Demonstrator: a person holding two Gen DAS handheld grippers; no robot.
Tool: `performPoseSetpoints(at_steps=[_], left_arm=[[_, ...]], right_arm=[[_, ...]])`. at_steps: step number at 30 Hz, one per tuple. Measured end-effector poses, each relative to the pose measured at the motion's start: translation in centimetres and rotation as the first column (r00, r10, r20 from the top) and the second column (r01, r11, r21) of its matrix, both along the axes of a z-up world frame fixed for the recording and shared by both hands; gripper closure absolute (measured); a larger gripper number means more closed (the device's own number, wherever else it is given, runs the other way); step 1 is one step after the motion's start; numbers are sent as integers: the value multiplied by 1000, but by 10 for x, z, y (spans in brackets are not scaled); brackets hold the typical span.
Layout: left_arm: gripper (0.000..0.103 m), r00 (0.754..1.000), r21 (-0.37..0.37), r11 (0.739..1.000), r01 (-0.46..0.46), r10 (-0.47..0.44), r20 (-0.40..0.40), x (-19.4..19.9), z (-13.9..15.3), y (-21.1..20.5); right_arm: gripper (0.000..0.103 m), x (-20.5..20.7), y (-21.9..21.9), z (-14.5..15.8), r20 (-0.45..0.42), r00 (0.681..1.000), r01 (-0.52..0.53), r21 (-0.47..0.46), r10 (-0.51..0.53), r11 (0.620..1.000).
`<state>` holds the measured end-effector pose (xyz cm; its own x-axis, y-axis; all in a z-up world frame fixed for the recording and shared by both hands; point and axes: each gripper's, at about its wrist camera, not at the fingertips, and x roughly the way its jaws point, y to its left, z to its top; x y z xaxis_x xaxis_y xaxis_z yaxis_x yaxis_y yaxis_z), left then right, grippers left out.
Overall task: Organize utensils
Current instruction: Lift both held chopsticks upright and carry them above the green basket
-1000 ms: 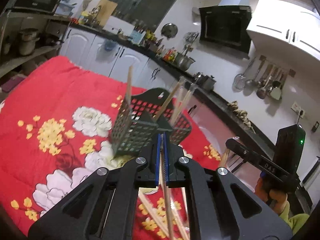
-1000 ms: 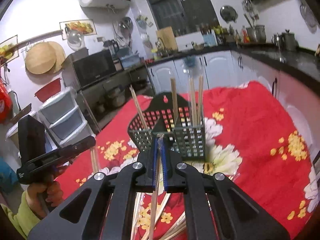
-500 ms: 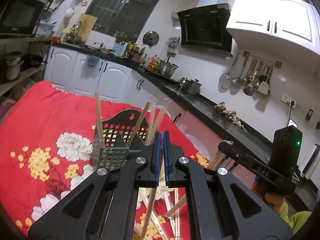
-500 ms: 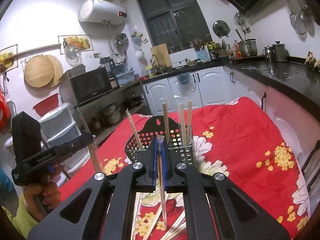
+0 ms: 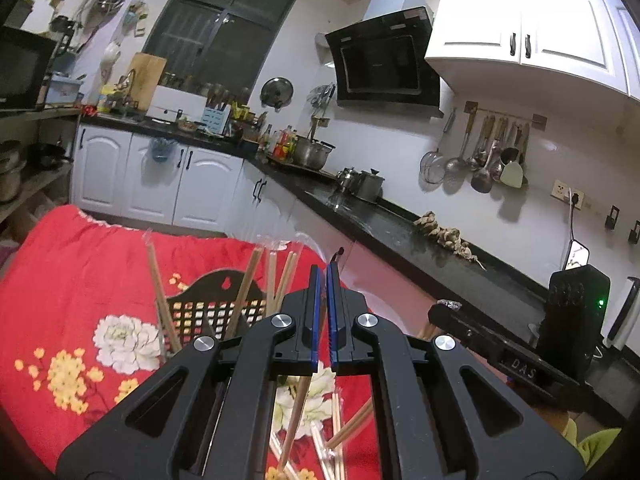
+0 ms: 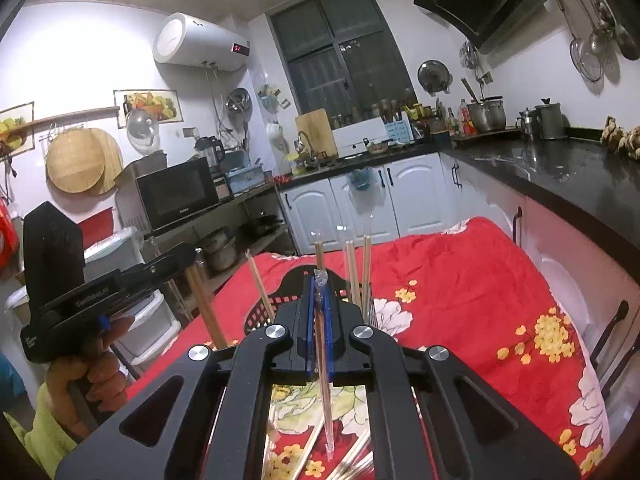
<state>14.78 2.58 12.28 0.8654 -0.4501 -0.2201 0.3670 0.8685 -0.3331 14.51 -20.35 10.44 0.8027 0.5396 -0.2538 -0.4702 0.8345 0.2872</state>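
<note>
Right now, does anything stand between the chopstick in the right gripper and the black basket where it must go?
Nothing visible blocks it. The right gripper holds a wrapped chopstick, and the basket lies just beyond its tips. Only the chopsticks already standing inside crowd the opening.

Basket (image 5: 216, 312) base behind tongs (image 5: 323, 276)

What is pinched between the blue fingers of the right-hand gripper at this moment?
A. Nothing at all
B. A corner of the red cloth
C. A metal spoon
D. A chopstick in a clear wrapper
D. In the right wrist view the right gripper is closed on a thin wrapped chopstick, which runs between the blue fingers and hangs down toward the red floral cloth.
</note>
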Motion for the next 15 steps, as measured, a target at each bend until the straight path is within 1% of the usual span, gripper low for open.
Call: performPoseSetpoints(at_steps=[7,15], left_arm=[[102,1000,20,1000,9,-9,24,13,13,-9],[102,997,31,999,-17,14,78,25,34,-11]], right_arm=[[98,2,3,11,39,999,3,12,-3,1000],[98,11,12,30,109,994,27,19,-29,999]])
